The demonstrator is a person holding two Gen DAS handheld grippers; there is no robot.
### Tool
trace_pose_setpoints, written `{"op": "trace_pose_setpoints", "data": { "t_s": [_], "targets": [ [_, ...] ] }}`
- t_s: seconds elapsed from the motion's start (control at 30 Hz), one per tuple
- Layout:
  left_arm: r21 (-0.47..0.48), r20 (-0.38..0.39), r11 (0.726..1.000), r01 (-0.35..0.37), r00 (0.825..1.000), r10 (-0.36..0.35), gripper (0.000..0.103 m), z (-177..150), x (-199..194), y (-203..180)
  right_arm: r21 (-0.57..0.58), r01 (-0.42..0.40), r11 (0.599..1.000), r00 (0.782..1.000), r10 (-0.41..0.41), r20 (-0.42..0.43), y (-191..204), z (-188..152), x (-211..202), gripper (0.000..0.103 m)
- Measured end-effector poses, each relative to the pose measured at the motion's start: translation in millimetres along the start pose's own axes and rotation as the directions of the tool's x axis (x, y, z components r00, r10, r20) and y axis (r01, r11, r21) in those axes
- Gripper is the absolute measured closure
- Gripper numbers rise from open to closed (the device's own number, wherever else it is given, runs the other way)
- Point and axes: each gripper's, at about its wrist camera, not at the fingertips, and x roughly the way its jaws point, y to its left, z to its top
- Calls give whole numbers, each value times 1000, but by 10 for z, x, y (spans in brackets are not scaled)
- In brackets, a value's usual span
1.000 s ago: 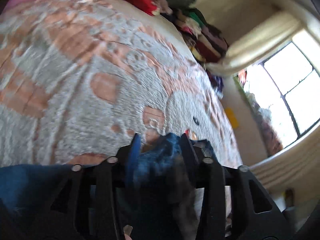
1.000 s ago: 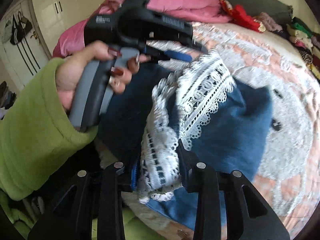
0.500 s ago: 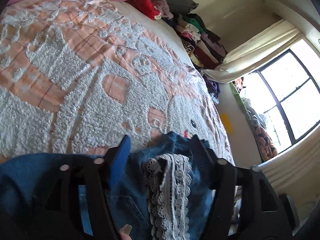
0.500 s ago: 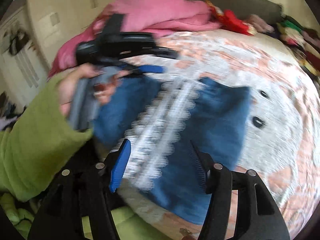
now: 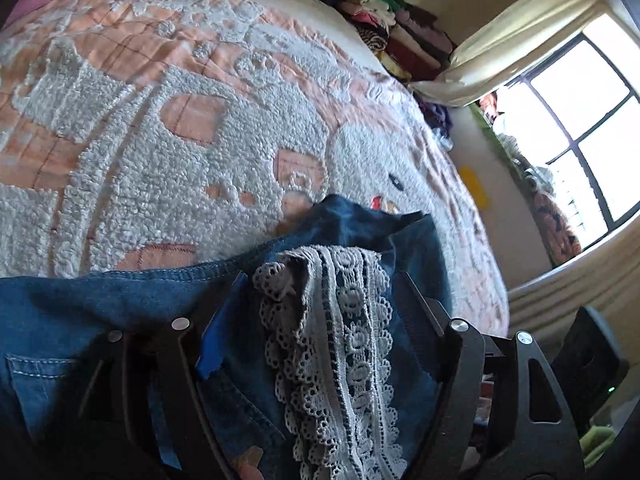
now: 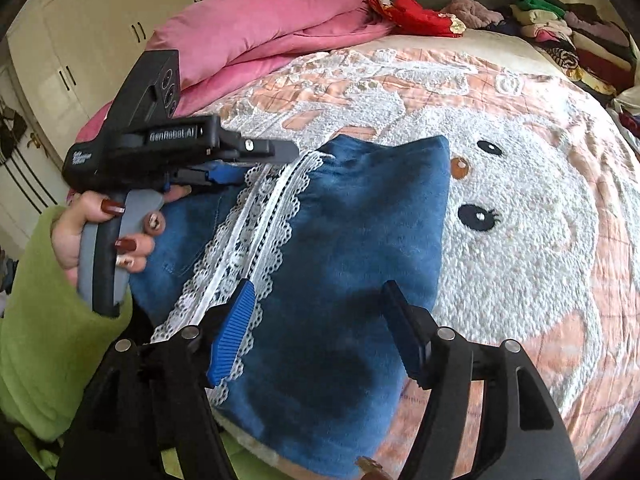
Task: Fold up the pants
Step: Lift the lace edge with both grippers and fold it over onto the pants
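Note:
Blue denim pants (image 6: pixel 352 248) with a white lace trim (image 6: pixel 256 240) lie folded on the bed near its front edge; they also show in the left wrist view (image 5: pixel 120 320), lace (image 5: pixel 340 340) on top. My left gripper (image 5: pixel 320 300) is open, its jaws either side of the lace, just above the denim. It also shows in the right wrist view (image 6: pixel 256 160), held by a hand in a green sleeve at the pants' left end. My right gripper (image 6: pixel 320 312) is open and empty over the near part of the pants.
The bed has a pink and white fluffy blanket (image 6: pixel 520 200) with a cartoon face. A pink duvet (image 6: pixel 260 36) lies at the head. Stacked clothes (image 6: pixel 568 24) line the far right side. A window (image 5: pixel 580 132) and curtain are beyond the bed.
Both grippers have opened and let go of the pants. The lace-trimmed part now lies flat on the denim. The right gripper has pulled back a little.

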Motion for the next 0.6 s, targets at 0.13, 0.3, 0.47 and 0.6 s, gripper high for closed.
{"op": "trace_pose_setpoints", "data": {
  "t_s": [0.13, 0.3, 0.47, 0.6],
  "targets": [
    [-24, 2, 1000, -18, 1000, 18, 69, -27, 58, 5, -11, 6, 1000, 1000, -6, 4, -45, 100, 100, 38],
    [-35, 24, 999, 8, 1000, -7, 95, -19, 40, -14, 10, 30, 999, 999, -30, -13, -189, 243, 305, 36],
    [17, 125, 1000, -20, 992, 18, 95, 73, -164, -147, 20, 26, 999, 1000, -27, 16, -230, 363, 292, 36],
    [36, 126, 994, -102, 987, 96, 95, 96, -116, -116, 12, 44, 999, 999, -44, 8, -224, 439, 380, 36]
  ]
}}
